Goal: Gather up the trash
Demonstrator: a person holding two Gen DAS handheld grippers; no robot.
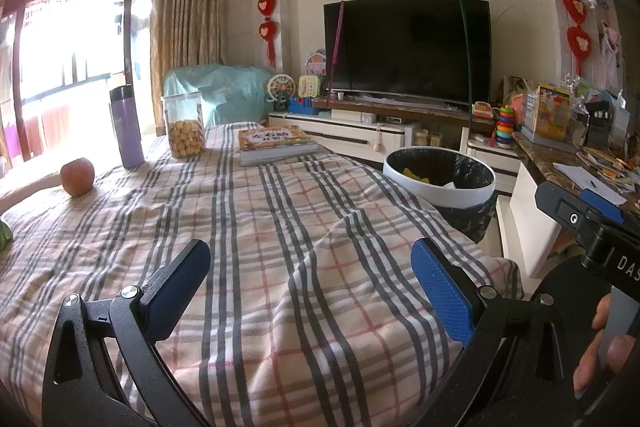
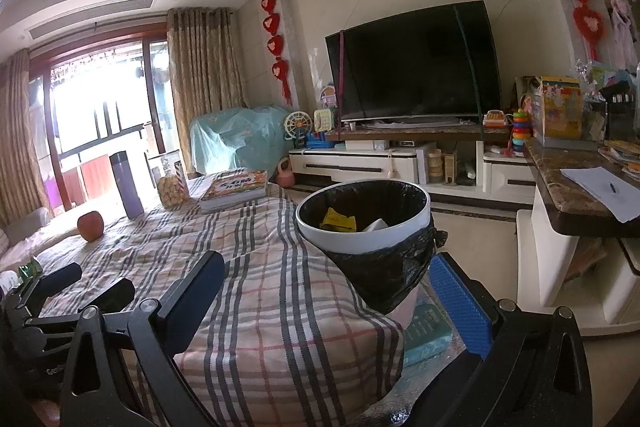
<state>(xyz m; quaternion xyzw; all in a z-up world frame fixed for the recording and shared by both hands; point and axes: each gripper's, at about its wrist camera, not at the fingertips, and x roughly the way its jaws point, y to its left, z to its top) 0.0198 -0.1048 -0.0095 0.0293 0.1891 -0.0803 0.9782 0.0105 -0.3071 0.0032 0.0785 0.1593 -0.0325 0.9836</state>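
Trash bin (image 2: 362, 227), white-rimmed and lined with a black bag, stands on the floor just beside the right edge of a surface (image 1: 280, 247) covered in a pink, grey and white plaid cloth. Inside the bin lie a yellow wrapper (image 2: 338, 220) and a piece of white paper (image 2: 376, 225).

The left hand-held gripper (image 1: 310, 291) hovers low over the plaid cloth with its two blue-padded fingers spread wide apart and nothing between them. The right hand-held gripper (image 2: 336, 303) is also spread wide and holds nothing; its left finger is over the corner of the cloth and its right finger is over the floor, with the bin just ahead between them. Fingertips of a person's hand (image 1: 600, 343) show at the right edge of the left wrist view.

Farther along the surface rest a red apple (image 1: 77, 176), a purple flask (image 1: 126, 126) standing upright, a clear jar of round biscuits (image 1: 184, 126) and a stack of books (image 1: 276, 143). A green packet (image 2: 30, 269) lies near the surface's left edge. A large dark television (image 1: 408, 49) stands on a white cabinet (image 1: 352, 137) beyond.
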